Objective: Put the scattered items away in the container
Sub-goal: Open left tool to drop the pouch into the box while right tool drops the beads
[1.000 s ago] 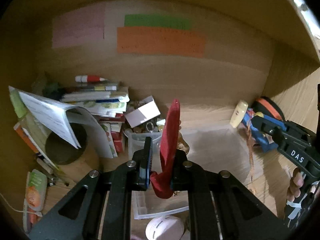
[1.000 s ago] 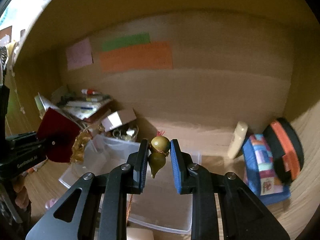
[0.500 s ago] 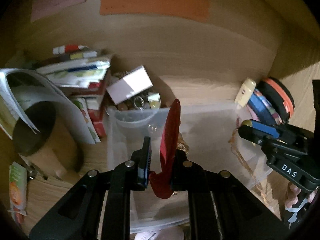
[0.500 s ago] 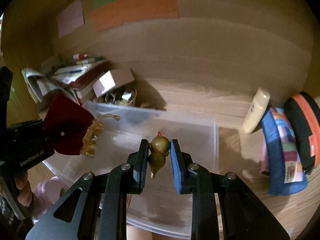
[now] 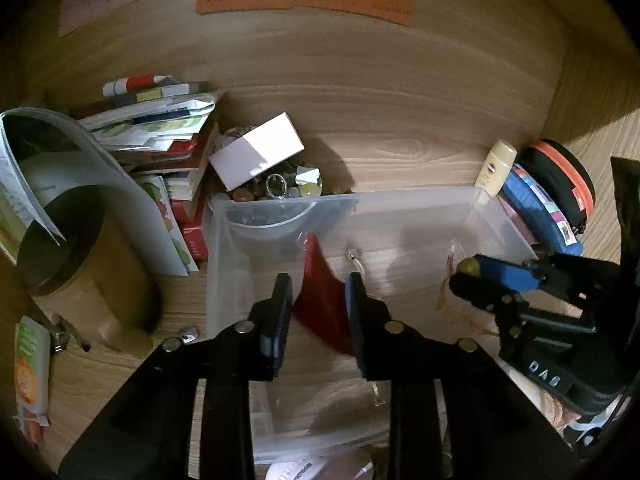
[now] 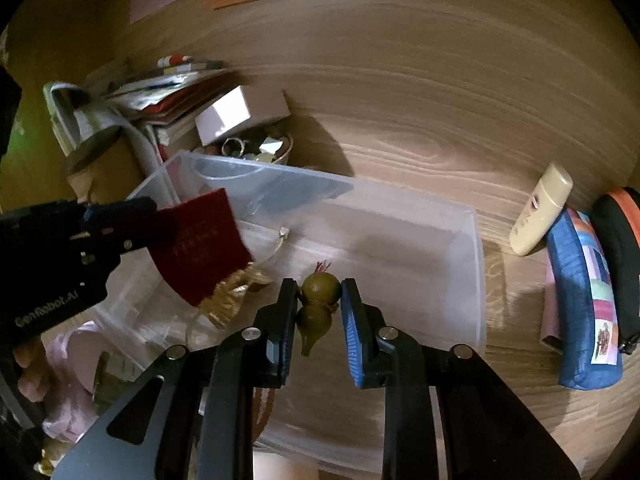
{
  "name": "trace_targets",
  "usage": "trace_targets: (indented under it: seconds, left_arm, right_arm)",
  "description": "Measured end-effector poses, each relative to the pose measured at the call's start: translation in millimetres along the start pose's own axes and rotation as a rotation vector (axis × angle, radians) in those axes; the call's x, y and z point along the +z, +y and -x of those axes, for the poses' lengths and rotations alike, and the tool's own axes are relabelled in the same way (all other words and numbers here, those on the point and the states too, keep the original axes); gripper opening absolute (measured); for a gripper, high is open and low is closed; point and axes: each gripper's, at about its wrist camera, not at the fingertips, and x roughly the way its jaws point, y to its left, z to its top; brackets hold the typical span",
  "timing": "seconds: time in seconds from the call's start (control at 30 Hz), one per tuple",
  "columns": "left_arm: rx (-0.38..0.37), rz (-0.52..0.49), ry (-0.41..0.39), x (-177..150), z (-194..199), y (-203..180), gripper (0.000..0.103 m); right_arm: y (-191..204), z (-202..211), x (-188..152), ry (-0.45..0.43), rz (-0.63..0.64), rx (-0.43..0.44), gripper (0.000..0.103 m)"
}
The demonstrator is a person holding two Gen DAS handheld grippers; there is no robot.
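Note:
A clear plastic container [image 5: 496, 216] [image 6: 478, 276] sits on the wooden surface. My left gripper [image 5: 318, 292] is open over it; a dark red pouch with gold tassel [image 5: 324, 304] [image 6: 200, 248] has left its jaws and drops inside the container. My right gripper [image 6: 320, 296] is shut on an olive-green gourd charm [image 6: 318, 300] held above the container's middle; it shows at the right of the left wrist view [image 5: 470, 266], with a brown cord hanging.
Left of the container: a brown cylinder tin [image 5: 76, 264], stacked books and papers [image 5: 156, 128], a white box [image 5: 256, 150] on a bowl of trinkets [image 5: 276, 192]. Right: a cream tube [image 6: 540, 208], blue pouch [image 6: 584, 300], black-orange case [image 6: 620, 248]. A pink item [image 6: 76, 364] lies near-left.
Both grippers moved forward and down over the container. My left gripper opened and let go of the red pouch, which is falling in. The right still holds the gourd.

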Motion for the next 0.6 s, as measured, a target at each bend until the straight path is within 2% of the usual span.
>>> trace_targets:
  seconds: [0.1, 0.27, 0.33, 0.47, 0.6]
  left_arm:
    - [0.004, 0.006, -0.021, -0.8, 4.1, 0.7, 0.051]
    - [-0.002, -0.016, -0.055, -2.0, 12.4, -3.9, 0.053]
    - [0.007, -0.032, -0.064, -2.5, 14.4, -6.0, 0.058]
    - [0.020, -0.049, -0.083, -2.5, 18.5, -8.1, 0.063]
    - [0.034, -0.057, -0.113, -1.1, 26.3, -7.1, 0.073]
  right_arm:
    - [5.1, -0.2, 0.0, 0.005, 0.025, -0.009, 0.020]
    - [8.2, 2.3, -0.6, -0.010, 0.046, -0.021, 0.022]
    - [8.3, 2.3, -0.4, -0.009, 0.045, -0.022, 0.027]
    - [9.4, 6.9, 0.4, -0.039, 0.049, -0.051, 0.046]
    - [10.7, 11.3, 1.4, -0.061, 0.061, -0.074, 0.058]
